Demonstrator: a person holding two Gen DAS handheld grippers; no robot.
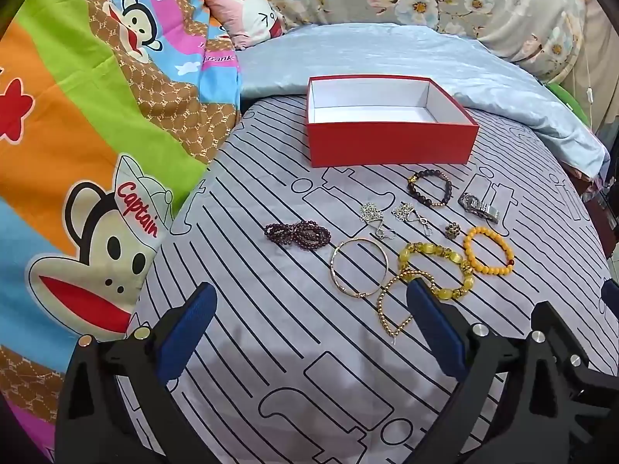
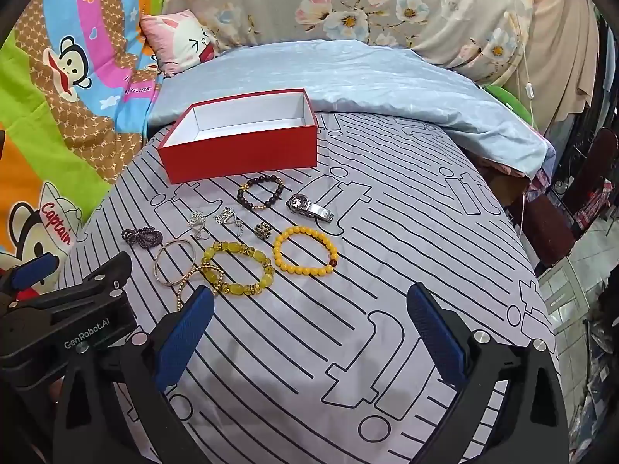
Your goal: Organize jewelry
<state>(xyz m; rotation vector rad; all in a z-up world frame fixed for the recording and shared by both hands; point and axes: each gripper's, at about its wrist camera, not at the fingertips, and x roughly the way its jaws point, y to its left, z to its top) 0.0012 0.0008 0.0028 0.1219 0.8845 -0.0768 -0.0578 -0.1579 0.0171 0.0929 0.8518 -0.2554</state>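
left wrist view: the striped grey bedsheet (image 1: pixel 271 348) filled the frame, and every task item lay on it, well inside its edges.
bedding: a pale blue quilt (image 1: pixel 387 50) was bunched behind, and a cartoon monkey blanket (image 1: pixel 77 154) was heaped along the left, so open room lay mostly in front and to the right.
box: the open red cardboard box with a white inside (image 1: pixel 390 143) stood beyond the jewelry with nothing in it, likely set there as the place for the pieces.
left gripper: the left gripper (image 1: pixel 309 317) hovered low with its blue-padded jaws spread wide and nothing between them; bare sheet lay under the gap.
right gripper: the right gripper (image 2: pixel 309 321) was likewise wide open and carrying nothing, facing the same spread from further right.
bracelets: the chunky yellow glass-bead bracelet (image 2: pixel 238 268) and the orange round-bead bracelet (image 2: pixel 305 251) lay nearest the right gripper; a thin gold bangle (image 1: pixel 359 266) and a gold ball-bead chain (image 1: pixel 394 305) overlapped close to the left gripper's right finger.
farther pieces: a dark brown bead bracelet (image 1: pixel 429 187) and a silver metal watch (image 1: pixel 479 205) lay just in front of the box; a dark purple bead strand (image 1: pixel 297 233) sat alone at the left.
small pieces: two silver flower pendants (image 1: pixel 387 216) and a small dark flower brooch (image 1: pixel 452 229) lay in the middle, with thin gaps around them.
progress: judging from the bare box, the sorting had not begun.
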